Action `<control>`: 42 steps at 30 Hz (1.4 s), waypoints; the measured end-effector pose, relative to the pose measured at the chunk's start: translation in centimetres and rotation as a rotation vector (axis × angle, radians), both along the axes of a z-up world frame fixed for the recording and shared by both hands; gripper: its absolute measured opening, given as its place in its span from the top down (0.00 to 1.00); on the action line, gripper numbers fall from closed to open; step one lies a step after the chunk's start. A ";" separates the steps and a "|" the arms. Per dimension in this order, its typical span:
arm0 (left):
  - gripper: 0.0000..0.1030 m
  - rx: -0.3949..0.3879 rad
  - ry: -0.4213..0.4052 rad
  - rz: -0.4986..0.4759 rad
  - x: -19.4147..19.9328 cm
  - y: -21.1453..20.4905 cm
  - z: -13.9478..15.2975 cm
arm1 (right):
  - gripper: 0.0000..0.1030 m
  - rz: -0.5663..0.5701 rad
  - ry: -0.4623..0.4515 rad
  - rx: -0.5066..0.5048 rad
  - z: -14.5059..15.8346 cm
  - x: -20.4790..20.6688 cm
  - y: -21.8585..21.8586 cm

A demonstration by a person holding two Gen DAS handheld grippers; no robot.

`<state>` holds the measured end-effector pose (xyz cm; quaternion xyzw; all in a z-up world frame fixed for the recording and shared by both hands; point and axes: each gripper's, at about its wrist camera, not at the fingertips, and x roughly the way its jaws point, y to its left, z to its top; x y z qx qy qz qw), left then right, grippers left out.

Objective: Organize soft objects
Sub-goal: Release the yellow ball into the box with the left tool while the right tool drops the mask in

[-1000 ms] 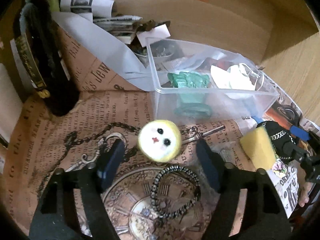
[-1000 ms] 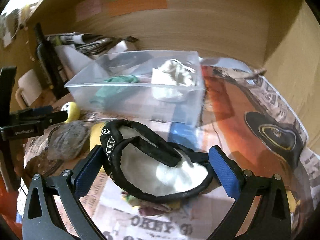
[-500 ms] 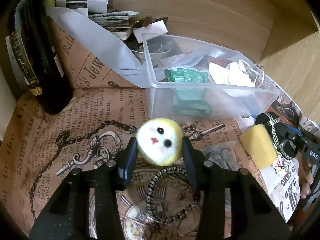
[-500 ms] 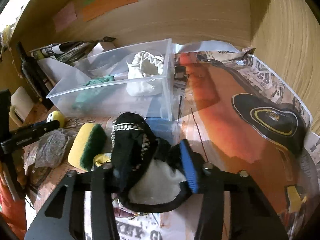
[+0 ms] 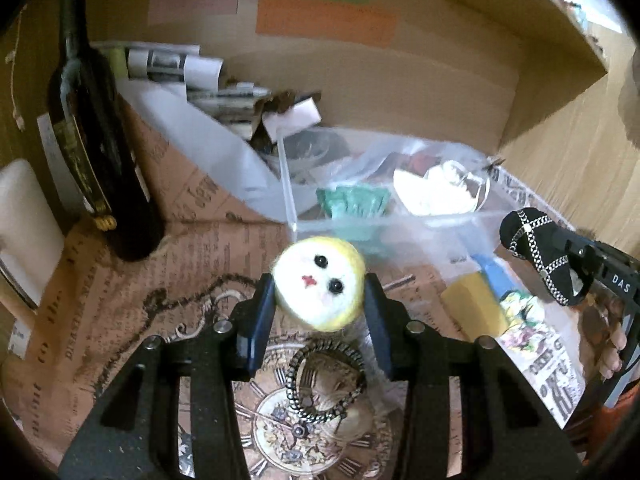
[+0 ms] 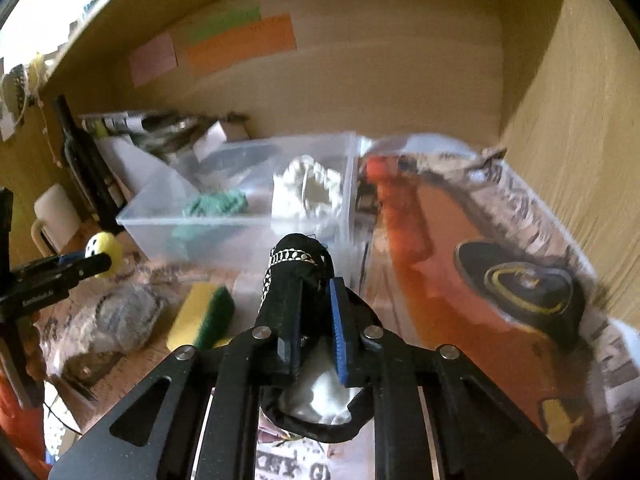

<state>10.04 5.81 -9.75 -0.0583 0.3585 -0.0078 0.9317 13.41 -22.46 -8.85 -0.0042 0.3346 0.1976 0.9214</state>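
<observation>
- Newsprint-covered counter point(image 5: 120, 280), wooden walls behind; clear bin point(image 6: 240, 224) at far centre.
- Left gripper point(image 5: 320, 304) clamps yellow plush ball point(image 5: 320, 282), near the bin.
- Right gripper point(image 6: 316, 320) pinches black chained pouch point(image 6: 296, 272), near the bin.

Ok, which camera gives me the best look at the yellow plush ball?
The left wrist view: the plush ball sits centred, face visible, clamped in the left gripper. The right wrist view shows it only small, at the far left edge.
</observation>
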 end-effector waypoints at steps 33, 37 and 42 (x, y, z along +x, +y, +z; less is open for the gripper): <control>0.58 -0.014 0.102 -0.149 10.8 -2.2 -0.2 | 0.89 0.184 -0.087 -0.108 1.1 8.1 9.2; 0.58 -0.017 0.133 -0.160 11.8 -2.7 -1.1 | 0.88 0.190 -0.050 -0.141 -0.1 8.9 9.7; 0.56 0.019 0.129 -0.159 11.7 -3.2 -1.3 | 0.85 0.193 -0.019 -0.162 -0.7 9.5 9.8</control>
